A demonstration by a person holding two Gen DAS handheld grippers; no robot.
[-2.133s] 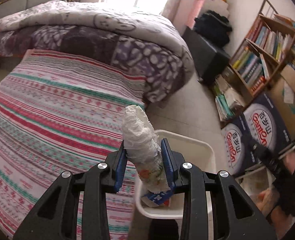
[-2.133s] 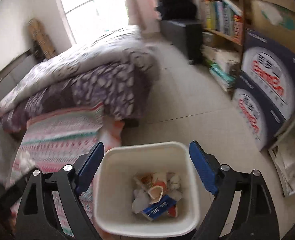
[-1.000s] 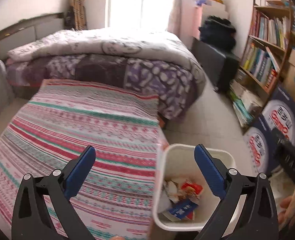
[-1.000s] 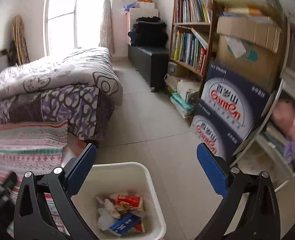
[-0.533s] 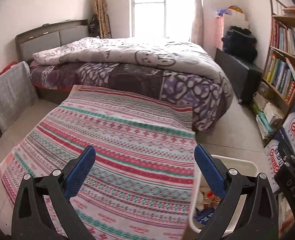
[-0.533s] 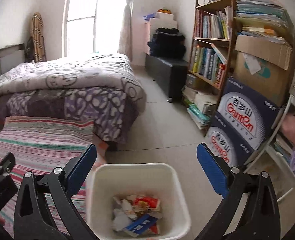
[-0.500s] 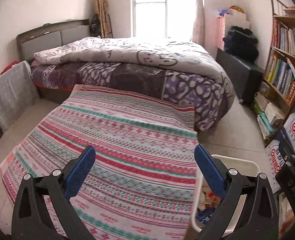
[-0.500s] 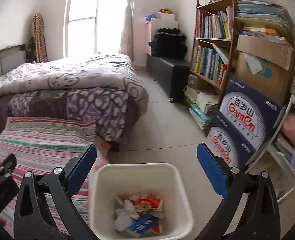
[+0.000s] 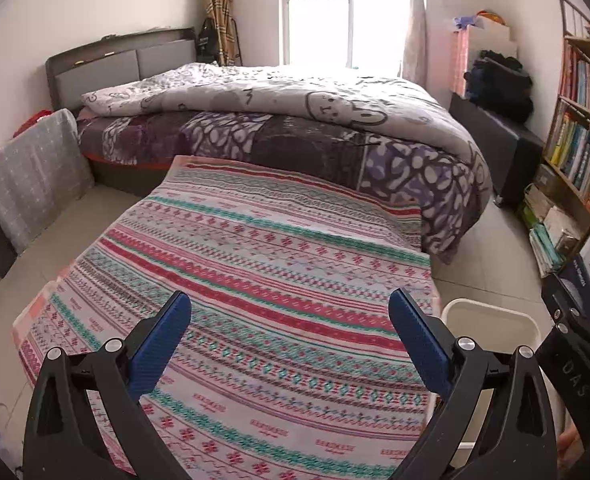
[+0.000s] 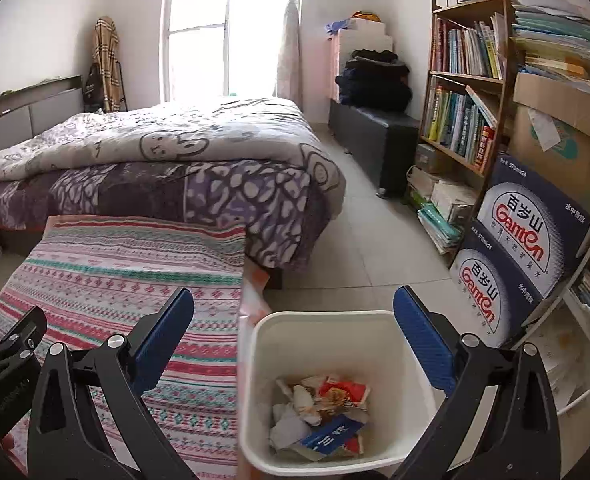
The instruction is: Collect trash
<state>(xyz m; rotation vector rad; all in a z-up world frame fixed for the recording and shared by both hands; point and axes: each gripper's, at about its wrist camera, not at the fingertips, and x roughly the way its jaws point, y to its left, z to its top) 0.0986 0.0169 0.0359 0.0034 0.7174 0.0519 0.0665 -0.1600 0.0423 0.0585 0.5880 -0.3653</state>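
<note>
Gaping empty tongs (image 10: 293, 332) above filled trash bin (image 10: 255, 360).

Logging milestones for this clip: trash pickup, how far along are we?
Done: wrappers and crumpled tissue lie in the white bin beside the striped cloth. In hand: nothing; left gripper and right gripper are both open and empty. Left: no loose trash shows on the cloth in either view, so the job looks finished or nearly so.

My right gripper (image 10: 294, 328) hangs spread over the bin (image 10: 399, 456), its mouth unblocked; striped cloth (image 10: 115, 280) touches the bin's left, water cartons (image 10: 523, 248) stand right.
</note>
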